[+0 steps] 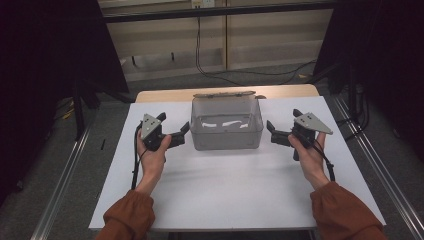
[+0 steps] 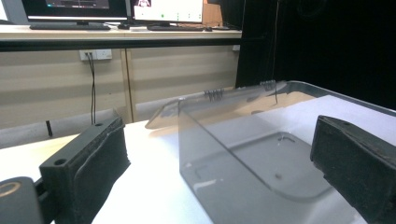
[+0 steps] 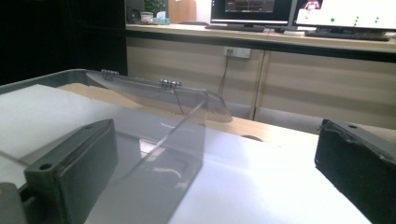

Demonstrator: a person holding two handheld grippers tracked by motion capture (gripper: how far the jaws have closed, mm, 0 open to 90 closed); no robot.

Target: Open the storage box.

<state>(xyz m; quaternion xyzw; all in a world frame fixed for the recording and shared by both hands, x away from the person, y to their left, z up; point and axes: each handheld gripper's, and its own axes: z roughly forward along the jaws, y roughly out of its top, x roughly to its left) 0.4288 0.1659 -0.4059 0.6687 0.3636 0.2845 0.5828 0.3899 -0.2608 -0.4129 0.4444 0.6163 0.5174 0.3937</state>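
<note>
Clear plastic box (image 1: 227, 123) at table (image 1: 225, 200) centre, lid (image 1: 225, 94) tipped back (hinged at far edge). Left gripper (image 1: 181, 134) just beside its left wall, jaws spread, grasping nothing. Right gripper (image 1: 270, 131) close off right wall, likewise released.

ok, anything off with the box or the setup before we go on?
Nothing stands out. The clear plastic box sits upright and square on the white sheet, empty, its hinged lid folded open behind it. The left gripper and right gripper flank it with jaws open, neither touching it.
</note>
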